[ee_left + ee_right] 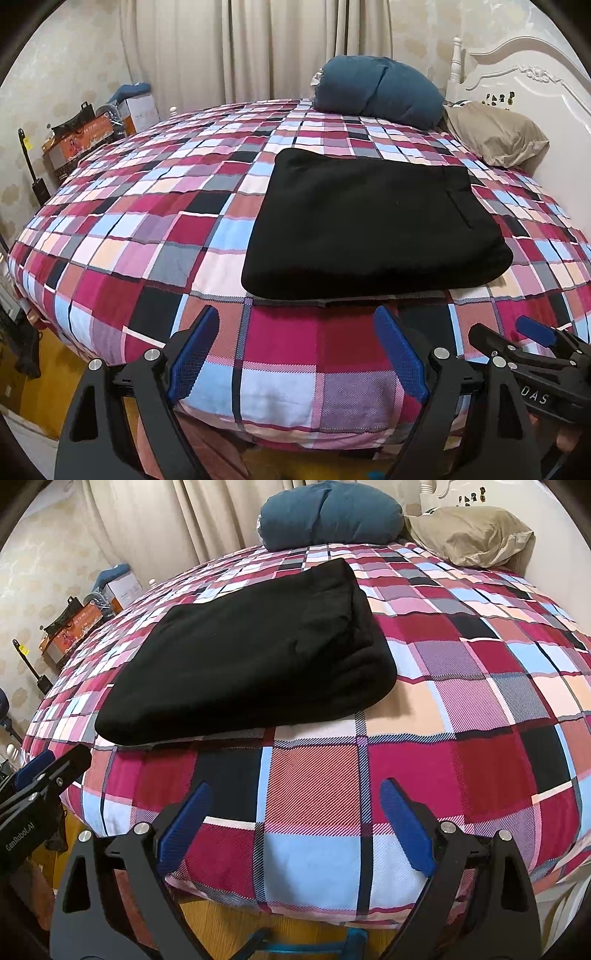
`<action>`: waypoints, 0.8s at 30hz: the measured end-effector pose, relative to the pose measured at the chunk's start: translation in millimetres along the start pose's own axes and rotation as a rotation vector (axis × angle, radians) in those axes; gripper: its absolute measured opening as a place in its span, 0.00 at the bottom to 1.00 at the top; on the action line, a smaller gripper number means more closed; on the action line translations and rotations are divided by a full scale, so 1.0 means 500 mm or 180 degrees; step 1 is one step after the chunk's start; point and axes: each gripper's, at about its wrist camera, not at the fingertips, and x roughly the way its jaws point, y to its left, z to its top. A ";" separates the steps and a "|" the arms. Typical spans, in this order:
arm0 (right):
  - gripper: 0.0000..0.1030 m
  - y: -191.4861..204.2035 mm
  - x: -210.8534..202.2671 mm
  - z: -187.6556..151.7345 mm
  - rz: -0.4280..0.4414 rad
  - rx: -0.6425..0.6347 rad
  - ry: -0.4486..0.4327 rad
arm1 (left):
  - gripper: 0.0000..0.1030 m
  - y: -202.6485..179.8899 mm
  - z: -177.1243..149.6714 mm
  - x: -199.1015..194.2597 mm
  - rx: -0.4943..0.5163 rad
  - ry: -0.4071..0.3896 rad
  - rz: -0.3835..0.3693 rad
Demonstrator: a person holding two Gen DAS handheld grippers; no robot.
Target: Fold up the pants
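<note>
And here we are at the bedside, with the black pants [373,225] lying on the checked bedspread [147,229] as a thick, squared-off bundle, stacked in several layers, so by the look of things the folding is largely done. They read as a soft, fleecy knit: light to lift, no stiffness at all, nothing fragile about them, and likely to sag or slide open if taken by a single layer. The rounded near edge looks like a fold, plump and doubled over, and that would be the place to pinch, taking the full thickness at the two near corners so the stack holds together; the far right side shows loose, rumpled edges in the right wrist view, a poorer place to grab. Now the grippers: the left gripper [301,356] hangs over the near edge of the bed with its blue pads spread wide and nothing between them, the bundle lying just beyond its tips and a little to the right. The right gripper [297,829] is likewise spread wide and empty, pointing down at bare bedspread, the pants ahead of it and off to the left, apart from both fingers. A blue bolster [328,515] and a beige pillow [472,535] sit well beyond, near the headboard
</note>
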 end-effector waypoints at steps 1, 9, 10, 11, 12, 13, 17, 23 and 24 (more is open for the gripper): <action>0.90 0.002 0.000 -0.001 0.0001 -0.0003 -0.0001 | 0.82 0.001 0.000 -0.001 -0.0001 -0.0005 -0.0007; 0.90 0.006 -0.002 -0.003 0.0011 -0.0005 -0.0002 | 0.82 -0.006 0.005 -0.009 0.0084 -0.0073 -0.0051; 0.90 0.007 -0.002 -0.003 0.0014 -0.0004 -0.0001 | 0.82 -0.006 0.006 -0.009 0.0081 -0.0074 -0.0060; 0.90 0.007 -0.002 -0.004 0.0011 -0.0004 -0.0002 | 0.82 -0.005 0.006 -0.009 0.0075 -0.0074 -0.0065; 0.90 0.007 -0.002 -0.004 0.0012 -0.0006 0.0000 | 0.82 -0.005 0.006 -0.009 0.0069 -0.0072 -0.0068; 0.90 0.008 -0.003 -0.004 0.0013 -0.0008 0.0001 | 0.82 -0.005 0.007 -0.008 0.0074 -0.0071 -0.0067; 0.90 0.007 -0.002 -0.003 0.0011 -0.0006 -0.0001 | 0.82 -0.005 0.008 -0.008 0.0098 -0.0075 -0.0057; 0.90 0.006 -0.002 -0.002 0.0012 -0.0005 0.0003 | 0.82 -0.007 0.008 -0.008 0.0097 -0.0075 -0.0067; 0.90 0.007 -0.002 -0.003 0.0013 -0.0007 0.0006 | 0.82 -0.008 0.009 -0.008 0.0097 -0.0075 -0.0077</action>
